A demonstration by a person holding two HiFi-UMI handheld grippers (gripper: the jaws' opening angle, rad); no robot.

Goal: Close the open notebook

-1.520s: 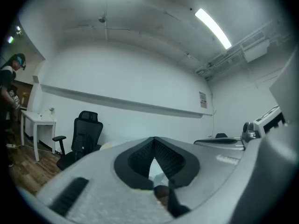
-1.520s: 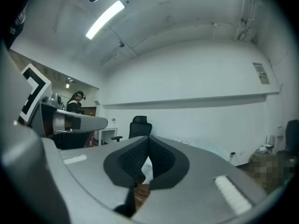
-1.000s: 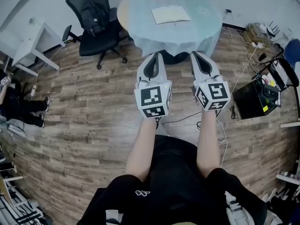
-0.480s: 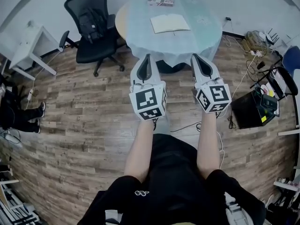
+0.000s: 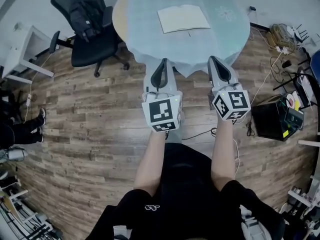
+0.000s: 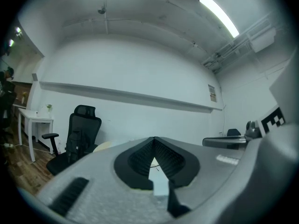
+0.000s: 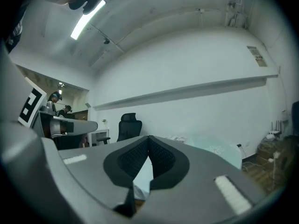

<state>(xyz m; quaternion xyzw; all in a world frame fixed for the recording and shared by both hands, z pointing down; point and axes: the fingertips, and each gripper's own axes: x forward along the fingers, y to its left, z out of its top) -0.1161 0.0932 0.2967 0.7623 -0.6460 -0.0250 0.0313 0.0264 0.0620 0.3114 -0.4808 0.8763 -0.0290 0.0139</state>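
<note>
Stepped closer since a second ago, up to the tabletop's (image 5: 131,19) near edge, left tool (image 5: 163,60) and right tool (image 5: 213,58) both clenched and empty. Notebook (image 5: 183,18) open, flat, past the tabletop's middle. Reach over that edge, slip one tip under a cover's outer edge, fold across the spine, press flat.

The notebook (image 5: 183,18) lies open and flat on the round table (image 5: 227,34), about at the middle of its pale blue-green cloth (image 5: 140,31). It shows as 1 wide, pale cream rectangle, pages up, with its long edges running left to right. It sits a little askew, the right end slightly farther away than the left. A thin dark mark touches its near edge; it is too small to tell what that is. The fold between the pages cannot be made out.
</note>
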